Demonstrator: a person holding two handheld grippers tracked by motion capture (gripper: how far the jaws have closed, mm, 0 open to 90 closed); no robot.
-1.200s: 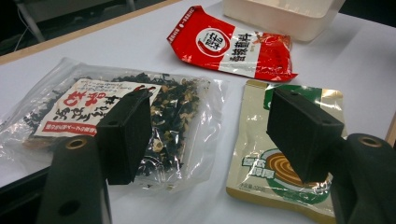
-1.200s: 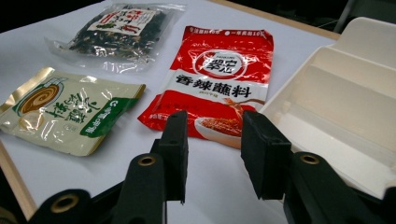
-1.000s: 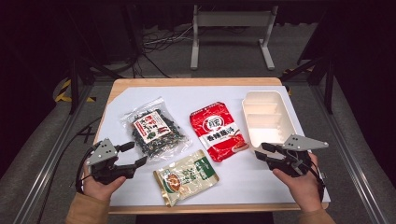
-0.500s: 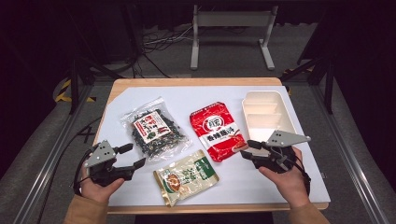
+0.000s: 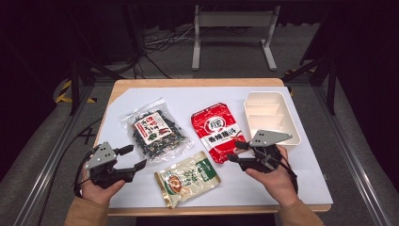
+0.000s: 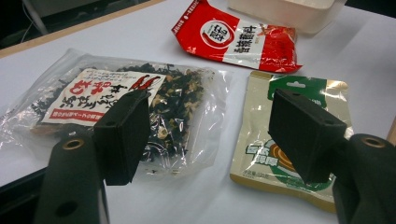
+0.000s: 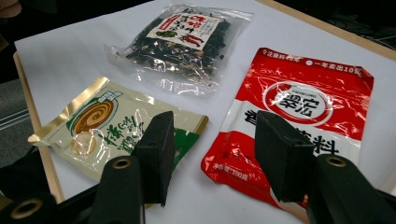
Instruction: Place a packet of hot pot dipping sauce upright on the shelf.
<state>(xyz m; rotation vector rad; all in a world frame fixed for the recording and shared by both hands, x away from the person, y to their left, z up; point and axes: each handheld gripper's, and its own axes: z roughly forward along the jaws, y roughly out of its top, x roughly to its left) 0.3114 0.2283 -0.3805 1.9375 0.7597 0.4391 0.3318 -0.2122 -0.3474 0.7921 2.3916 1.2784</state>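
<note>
Red seasoning pouch (image 5: 215, 132), lying flat mid-table beside the white tray (image 5: 283, 101): we approach with right gripper (image 5: 239, 152), jaws just widening and empty, left gripper (image 5: 135, 158) idle, unclenched; next, we judge, straddle its near edge.

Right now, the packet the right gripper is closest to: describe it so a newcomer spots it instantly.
Start at the white divided tray on the table's right side. Just left of it lies the red packet, flat, its near corner by the open right gripper. Unlike the clear bag and the beige-green pouch, it is bright red with a white band.
</note>
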